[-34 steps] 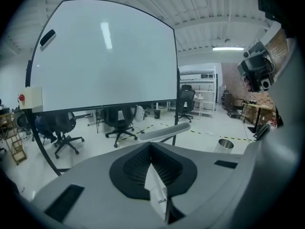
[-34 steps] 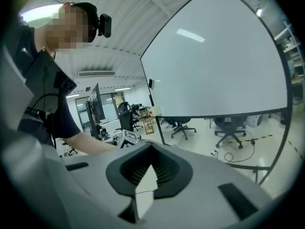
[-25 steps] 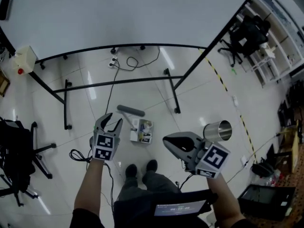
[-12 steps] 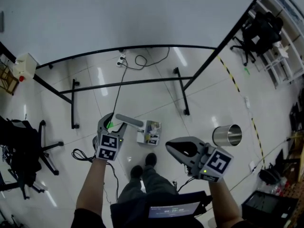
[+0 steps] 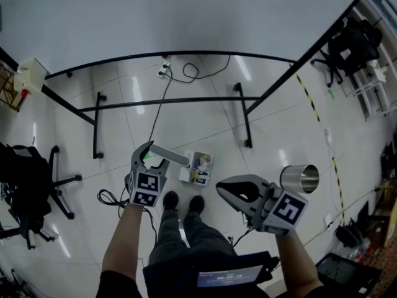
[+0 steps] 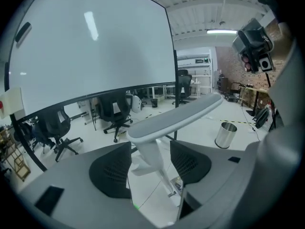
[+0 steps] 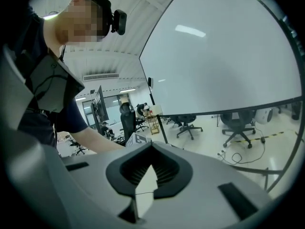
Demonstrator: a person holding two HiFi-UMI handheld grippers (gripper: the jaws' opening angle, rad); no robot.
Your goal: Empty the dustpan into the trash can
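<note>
A white dustpan (image 5: 197, 169) holding scraps of litter stands on the floor by the person's feet. Its long stem rises to a grey handle bar (image 5: 169, 154). My left gripper (image 5: 151, 156) is open; its jaws have just been opening. In the left gripper view the white stem (image 6: 151, 154) runs between the two dark pads (image 6: 110, 170) without either pressing it, under the grey handle bar (image 6: 176, 118). The round steel trash can (image 5: 299, 179) stands to the right, and the trash can (image 6: 225, 134) shows there too. My right gripper (image 5: 229, 191) is shut and empty, left of the can.
A black tube frame (image 5: 245, 123) bearing a big white board stands just beyond the dustpan. A black office chair (image 5: 25, 191) is at the left, a cable (image 5: 108, 197) lies by the left arm, and striped floor tape (image 5: 316, 113) runs at the right.
My left gripper has opened wider and moved right, so the dustpan's stem now stands between its jaws. The right gripper has drifted a little forward, still shut.
</note>
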